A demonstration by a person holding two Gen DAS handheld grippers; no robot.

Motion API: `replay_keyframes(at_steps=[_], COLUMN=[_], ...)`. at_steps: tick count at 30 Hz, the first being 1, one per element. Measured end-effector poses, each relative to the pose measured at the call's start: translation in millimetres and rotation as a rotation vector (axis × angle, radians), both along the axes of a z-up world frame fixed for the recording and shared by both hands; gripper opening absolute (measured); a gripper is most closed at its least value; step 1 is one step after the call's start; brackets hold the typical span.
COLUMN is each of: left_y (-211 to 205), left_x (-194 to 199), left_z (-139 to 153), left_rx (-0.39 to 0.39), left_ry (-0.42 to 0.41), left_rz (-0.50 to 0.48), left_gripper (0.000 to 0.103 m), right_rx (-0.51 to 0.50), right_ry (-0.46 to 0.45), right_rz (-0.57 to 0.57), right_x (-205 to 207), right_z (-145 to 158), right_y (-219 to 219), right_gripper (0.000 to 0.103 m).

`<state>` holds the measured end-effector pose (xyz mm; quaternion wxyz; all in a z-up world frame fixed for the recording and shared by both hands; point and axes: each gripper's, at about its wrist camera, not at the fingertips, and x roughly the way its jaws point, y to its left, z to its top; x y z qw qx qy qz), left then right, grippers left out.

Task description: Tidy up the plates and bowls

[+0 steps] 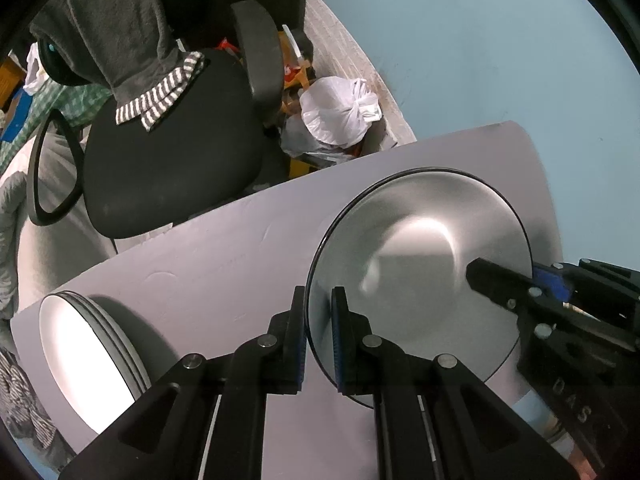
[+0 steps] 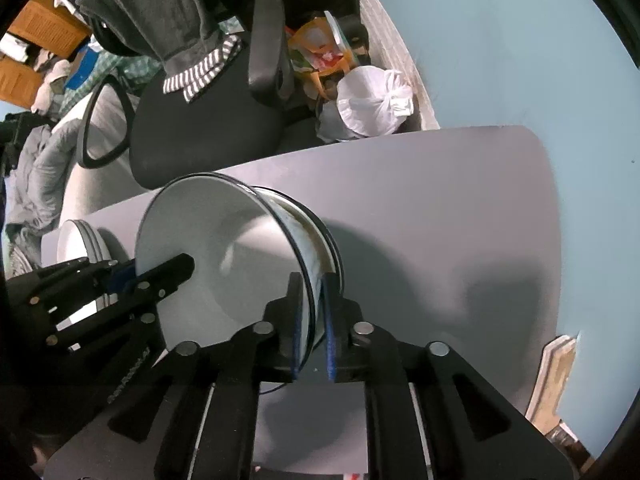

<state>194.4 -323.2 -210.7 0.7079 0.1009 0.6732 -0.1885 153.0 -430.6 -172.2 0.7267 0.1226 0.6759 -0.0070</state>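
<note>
Bowl [image 1: 420, 248] with the dark rim sits on the grey counter [image 1: 224, 264], apparently nested on another bowl [image 2: 320, 232] whose rim shows behind it in the right wrist view; a stack of white plates [image 1: 86, 356] lies well apart toward the counter's left end. You hold it on opposite edges. Left hand-held gripper [image 1: 319, 312]: nearly closed, pads pinching the near-left rim. Right hand-held gripper [image 2: 314, 300]: narrow gap, rim between the pads; the inner pad looks on the wall, the outer pad shows a sliver of clearance, so its hold reads as slack. Judgement: the bowl is being set down. Keep both grippers vertical, confirm the bowl rests level, then let go evenly and lift straight up so neither pad drags the rim.
</note>
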Motion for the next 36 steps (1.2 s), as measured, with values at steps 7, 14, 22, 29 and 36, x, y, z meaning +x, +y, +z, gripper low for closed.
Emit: replay_keyframes(at_steps=[7,14,22,29,36], left_y=[3,9,20,30,36], left_x=[0,0,-8,-16,-24], left_z=[3,10,30,52,71], left_rx=[-0.014,-0.038,-0.069,-0.088,-0.092], left_ry=[-0.006,-0.009,-0.044,-0.111,-0.171], left_rz=[0.010,0.033,0.056,0.053,0.047], left_gripper=[0.023,0.024,0.035,0.046,0.054], right_rx=[-0.013,-0.069,-0.087,-0.101,-0.122], right_ry=[-0.003,-0.035,-0.074,-0.110,-0.165], right_rz=[0.011,0.010,-0.011,-0.019,-0.009], right_x=[1,1,-6,-11,-20], right_z=[5,13,24,39,61], right_y=[8,8,9,10,15], right_gripper=[0.029,0.044,0.056,0.058,0.059])
